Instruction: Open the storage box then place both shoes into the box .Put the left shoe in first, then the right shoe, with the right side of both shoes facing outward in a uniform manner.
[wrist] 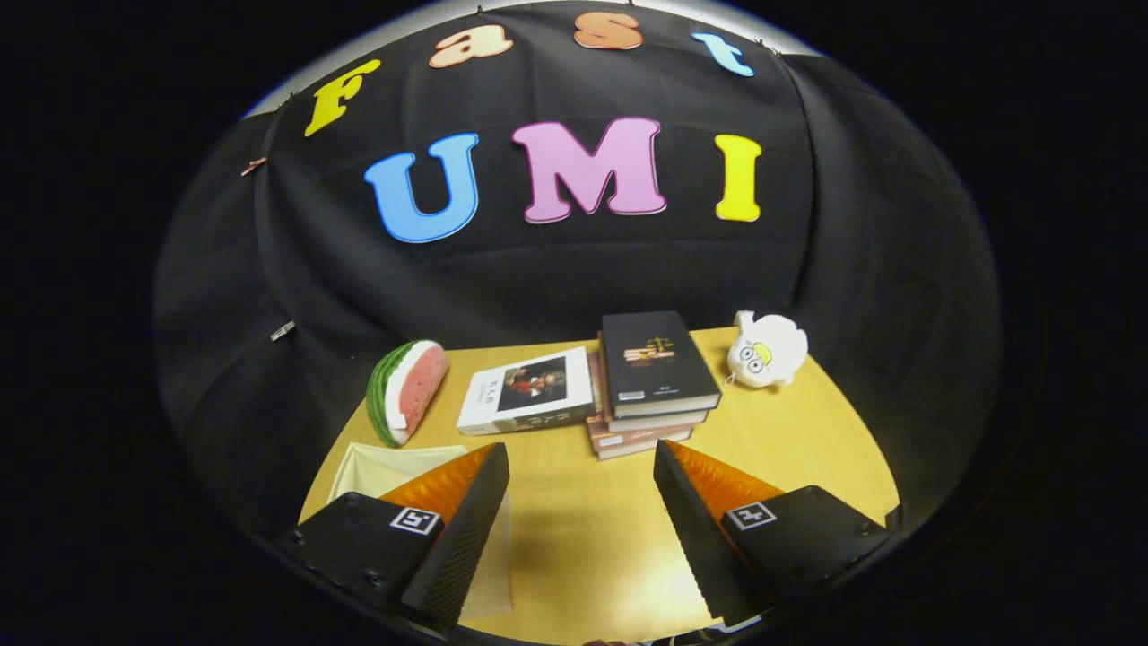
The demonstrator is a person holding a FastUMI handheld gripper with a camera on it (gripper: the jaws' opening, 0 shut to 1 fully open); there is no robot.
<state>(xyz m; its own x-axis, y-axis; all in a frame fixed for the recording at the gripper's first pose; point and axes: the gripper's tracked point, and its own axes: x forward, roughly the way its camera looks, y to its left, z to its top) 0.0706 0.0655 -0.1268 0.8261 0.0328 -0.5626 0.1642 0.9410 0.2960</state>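
I hold the gripper [581, 467] with its fingers spread wide and nothing between them, above the yellow table [583, 538]. I see no storage box or shoes, so I cannot place them against the fingers. My worry is that swinging round could clip the book stack [655, 377] just ahead; beside it lie a white book [527, 390], a watermelon slice [405, 390] and a plush toy [765, 350].

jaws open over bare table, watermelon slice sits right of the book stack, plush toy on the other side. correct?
Not quite. In the gripper view the watermelon slice sits left of the book stack, beyond the white book; the plush toy is on the right. The rest holds: the gripper has its jaws open over bare table.
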